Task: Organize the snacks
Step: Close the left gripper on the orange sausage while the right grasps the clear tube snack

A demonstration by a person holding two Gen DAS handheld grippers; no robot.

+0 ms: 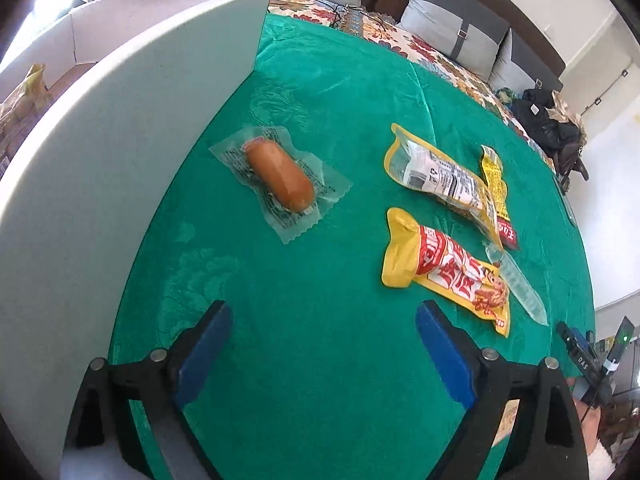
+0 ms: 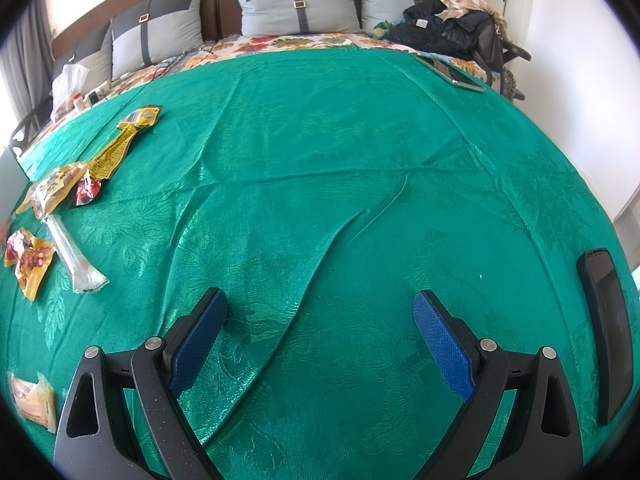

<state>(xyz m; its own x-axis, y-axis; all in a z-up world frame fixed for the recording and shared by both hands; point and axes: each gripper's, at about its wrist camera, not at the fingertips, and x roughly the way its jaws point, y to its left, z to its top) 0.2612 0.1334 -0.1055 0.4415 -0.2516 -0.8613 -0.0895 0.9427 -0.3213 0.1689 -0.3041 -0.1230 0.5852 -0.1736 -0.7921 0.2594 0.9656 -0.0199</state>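
In the left wrist view a white cardboard box [image 1: 120, 128] fills the left side, standing on the green tablecloth [image 1: 320, 100], with yellow packets [image 1: 28, 96] dimly seen inside it; just right of the box lies a sausage in a clear wrapper [image 1: 280, 178], its small black print too fine to read; further right sits a yellow-edged packet with a white label and barcode [image 1: 440, 176], overlapping a narrow yellow strip packet [image 1: 496, 188] with a red end; below them lies a yellow and red packet with large Chinese characters [image 1: 452, 272], which I cannot read for certain, touching a clear empty-looking sleeve [image 1: 516, 280]; at the far right edge a black device shows the letters "DAS" [image 1: 582, 360]; the left gripper [image 1: 324, 316] hangs over bare cloth with its blue-padded jaws spread wide and nothing between them; in the right wrist view the snacks cluster at the left edge, and the right gripper [image 2: 320, 304] likewise stands wide and empty above the cloth, with a dark phone [image 2: 608, 336] at the right.
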